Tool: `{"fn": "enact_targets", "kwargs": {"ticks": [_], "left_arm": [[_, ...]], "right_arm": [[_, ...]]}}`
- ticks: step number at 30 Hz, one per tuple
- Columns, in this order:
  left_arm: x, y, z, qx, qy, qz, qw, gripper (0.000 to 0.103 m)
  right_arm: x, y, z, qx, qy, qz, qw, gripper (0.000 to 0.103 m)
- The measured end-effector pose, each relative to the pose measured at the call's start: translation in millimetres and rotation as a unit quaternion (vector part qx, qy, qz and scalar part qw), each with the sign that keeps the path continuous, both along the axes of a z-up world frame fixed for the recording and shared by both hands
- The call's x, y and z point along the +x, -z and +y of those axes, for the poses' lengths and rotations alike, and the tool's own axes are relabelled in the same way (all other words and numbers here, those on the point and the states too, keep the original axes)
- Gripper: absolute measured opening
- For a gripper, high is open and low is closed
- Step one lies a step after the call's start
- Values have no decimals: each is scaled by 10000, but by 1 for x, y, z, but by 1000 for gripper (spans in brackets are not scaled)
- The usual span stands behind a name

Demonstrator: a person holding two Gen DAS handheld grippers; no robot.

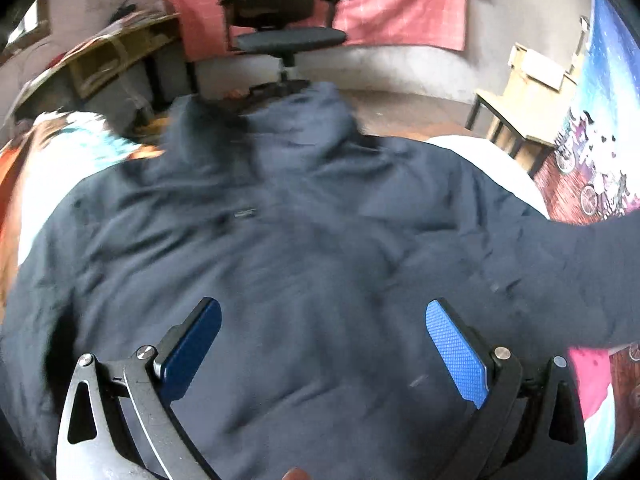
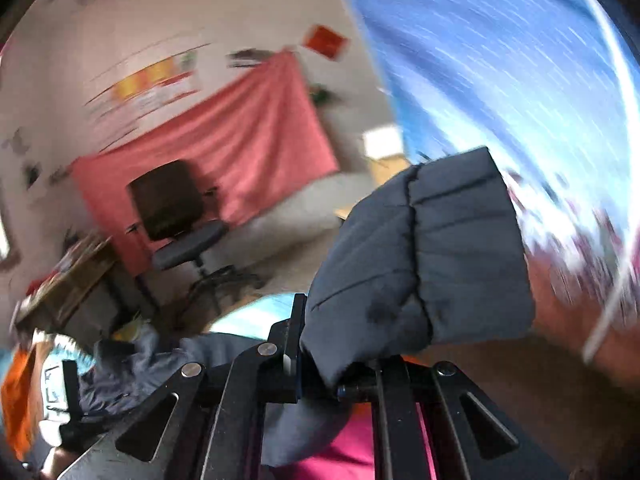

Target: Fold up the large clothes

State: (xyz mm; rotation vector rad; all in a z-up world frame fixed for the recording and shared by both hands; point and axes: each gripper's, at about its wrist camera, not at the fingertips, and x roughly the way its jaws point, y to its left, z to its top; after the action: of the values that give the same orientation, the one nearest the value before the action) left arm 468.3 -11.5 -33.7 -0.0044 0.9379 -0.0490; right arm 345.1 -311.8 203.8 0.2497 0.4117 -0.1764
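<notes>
Jacket (image 1: 280,248), dark navy and padded, is seen spread flat over a bed (image 1: 492,156) with a white and colourful cover, its collar turned toward the far side of the room. In the left wrist view, the left claw (image 1: 322,346) is held above the lower part of the jacket, its two blue pads (image 1: 456,354) spread wide apart, and nothing is caught between them; the cloth is only seen below. One sleeve (image 1: 568,272) is stretched off toward the right edge of that view and is raised from the bed. In the right wrist view, the cuff end of the sleeve (image 2: 432,256) is pinched by the right claw (image 2: 320,376), whose fingers are pressed together on the fabric, and the cuff stands up above the claw. This view is strongly blurred. An office chair (image 1: 280,12) and a pink cloth on the wall (image 1: 400,0) are seen behind the bed, and a small wooden table (image 1: 524,92) is placed to the right.
</notes>
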Motion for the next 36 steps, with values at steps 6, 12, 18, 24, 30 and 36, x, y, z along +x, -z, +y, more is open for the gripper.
{"fn": "enact_targets", "kwargs": {"ticks": [6,12,18,24,30,36], "left_arm": [[-47,-21,89,-646,-723,158,9952,100],[-91,-44,168,-693,-1378,-15,9880,100],[-136,-53,237,-846,-2103,2,9740,100],[-157,-53,272,-946,-2439,-22,9652,100],[-156,-47,277,-1286,-2460,-107,9606,100],[-140,-46,261,-1531,-2265,-266,9616,100]], "right_arm": [[40,-38,115,-766,-1286,-345,9881,10],[53,-16,234,-865,-2461,-379,9646,10],[60,48,339,-804,-3394,223,9369,11],[60,113,420,-1139,-3826,976,9117,11],[55,168,447,-1794,-3994,1738,8821,20],[25,189,432,-1837,-4545,2084,8463,82]]}}
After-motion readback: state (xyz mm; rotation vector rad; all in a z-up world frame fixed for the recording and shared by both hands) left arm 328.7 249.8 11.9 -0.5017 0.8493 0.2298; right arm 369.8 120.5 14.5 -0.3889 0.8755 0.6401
